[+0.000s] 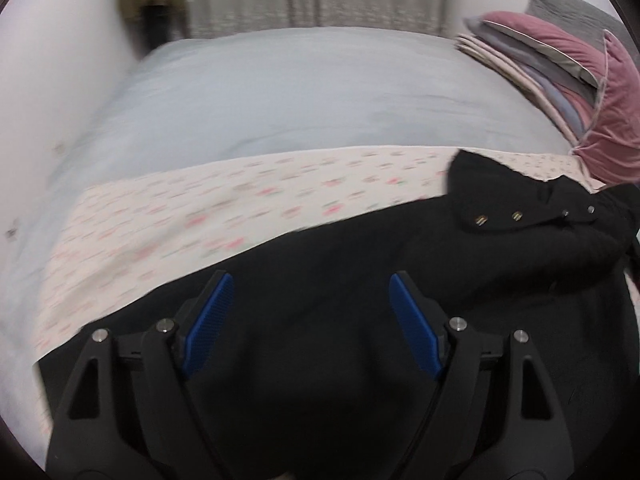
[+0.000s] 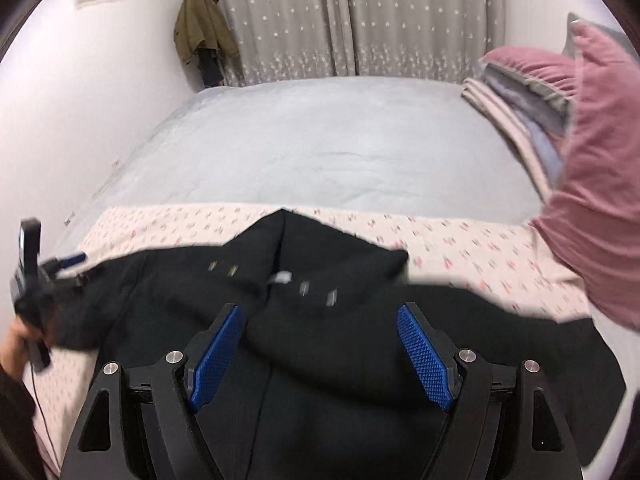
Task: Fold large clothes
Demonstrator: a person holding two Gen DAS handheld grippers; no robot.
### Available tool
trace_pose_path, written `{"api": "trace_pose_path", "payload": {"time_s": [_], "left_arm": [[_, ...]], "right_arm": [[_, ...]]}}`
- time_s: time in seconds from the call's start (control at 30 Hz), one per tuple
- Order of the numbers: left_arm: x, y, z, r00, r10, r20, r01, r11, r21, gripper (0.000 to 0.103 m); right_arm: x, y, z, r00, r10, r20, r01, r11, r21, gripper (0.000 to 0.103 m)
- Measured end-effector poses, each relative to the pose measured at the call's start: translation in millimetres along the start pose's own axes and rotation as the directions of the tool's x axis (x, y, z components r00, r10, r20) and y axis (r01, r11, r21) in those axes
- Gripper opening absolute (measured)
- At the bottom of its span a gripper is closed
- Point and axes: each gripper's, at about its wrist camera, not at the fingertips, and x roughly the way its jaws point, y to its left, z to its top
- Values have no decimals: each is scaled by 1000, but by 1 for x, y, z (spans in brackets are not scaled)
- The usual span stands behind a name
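A large black garment (image 1: 360, 288) with small metal snaps lies spread on a floral sheet (image 1: 224, 216) at the near edge of the bed. My left gripper (image 1: 311, 280) is open, its blue pads (image 1: 208, 320) wide apart just above the black cloth. In the right wrist view the same black garment (image 2: 328, 340) lies with its collar (image 2: 296, 240) pointing away. My right gripper (image 2: 320, 312) is open above it, empty. The left gripper (image 2: 36, 276) shows at the far left of the right wrist view, held in a hand at the garment's left edge.
A grey-blue bedspread (image 2: 320, 140) covers the bed beyond the floral sheet (image 2: 460, 240). Pink and grey pillows and folded bedding (image 2: 580, 140) are piled at the right. A wall runs along the left; curtains (image 2: 352, 16) and a hanging olive jacket (image 2: 204, 28) are behind.
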Motion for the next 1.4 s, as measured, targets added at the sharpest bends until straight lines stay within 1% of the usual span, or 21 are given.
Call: {"api": "trace_pose_path", "payload": {"time_s": [0.17, 0.33, 0.4, 0.43, 0.53, 0.63, 0.67, 0.73, 0.77, 0.8, 0.93, 1.0, 1.07, 1.13, 1.2, 1.23, 1.27, 1.3, 1.33, 1.37, 1.4], "left_arm": [[57, -26, 15, 999, -33, -38, 34, 999, 14, 80], [91, -25, 5, 999, 7, -36, -4, 997, 78, 82], [91, -24, 4, 1000, -14, -22, 16, 997, 74, 83], [92, -24, 4, 1000, -16, -22, 18, 997, 78, 83], [95, -28, 6, 999, -16, -39, 20, 994, 103, 82], [98, -32, 9, 997, -57, -54, 63, 992, 110, 70], [97, -34, 9, 995, -83, -59, 89, 991, 100, 60], [93, -42, 6, 991, -123, -55, 129, 985, 114, 33], [91, -48, 3, 986, -155, -61, 162, 979, 122, 0], [87, -55, 0, 984, -168, -68, 175, 977, 121, 0], [59, -82, -11, 998, -55, 36, 48, 985, 165, 0], [35, -78, -7, 989, -7, 147, -14, 990, 141, 0], [8, -65, 3, 955, 56, 290, -81, 994, 75, 0], [-11, -48, 14, 915, 111, 388, -115, 993, -14, 0], [-13, -29, 24, 903, 156, 401, -132, 987, -87, 0], [-5, -23, 27, 916, 162, 368, -133, 986, -102, 0], [10, -16, 29, 939, 170, 300, -141, 983, -118, 4], [23, -12, 28, 958, 167, 234, -142, 983, -117, 18], [35, -10, 25, 973, 156, 173, -139, 985, -106, 27], [45, -7, 21, 981, 146, 127, -136, 987, -84, 47], [52, -7, 19, 985, 142, 98, -136, 989, -62, 62]], "right_arm": [[69, -33, 21, 995, -18, -97, 23, 999, 42, 81], [114, -83, -19, 959, -110, -262, 109, 994, -18, 81], [140, -106, -48, 921, -45, -388, 52, 999, 7, 81], [144, -111, -56, 918, -11, -397, 24, 999, 27, 81], [140, -110, -54, 946, 54, -321, -41, 998, 46, 80], [147, -102, -44, 938, 182, -295, -153, 981, 122, 70], [153, -95, -42, 928, 232, -291, -197, 970, 146, 63], [164, -79, -40, 932, 230, -279, -198, 970, 139, 58], [168, -71, -40, 941, 199, -274, -175, 978, 110, 43], [170, -64, -40, 951, 161, -262, -145, 986, 82, 26], [151, -40, -37, 988, 37, -152, -38, 999, -3, 16], [131, -28, -27, 999, -40, -32, 38, 998, -53, 16], [114, -19, -9, 994, -73, 87, 78, 995, -63, 15], [101, -11, 11, 977, -93, 191, 106, 993, -59, 16], [103, -1, 33, 958, -139, 249, 154, 987, -41, 20], [111, 5, 41, 950, -172, 262, 189, 981, -39, 24], [124, 10, 47, 933, -240, 267, 262, 964, -49, 37], [141, 14, 48, 907, -348, 236, 374, 925, -71, 60], [165, 16, 44, 868, -472, 155, 489, 866, -104, 66], [188, 13, 37, 830, -554, 64, 556, 816, -158, 66], [202, 8, 27, 823, -568, -6, 556, 808, -194, 66]]}}
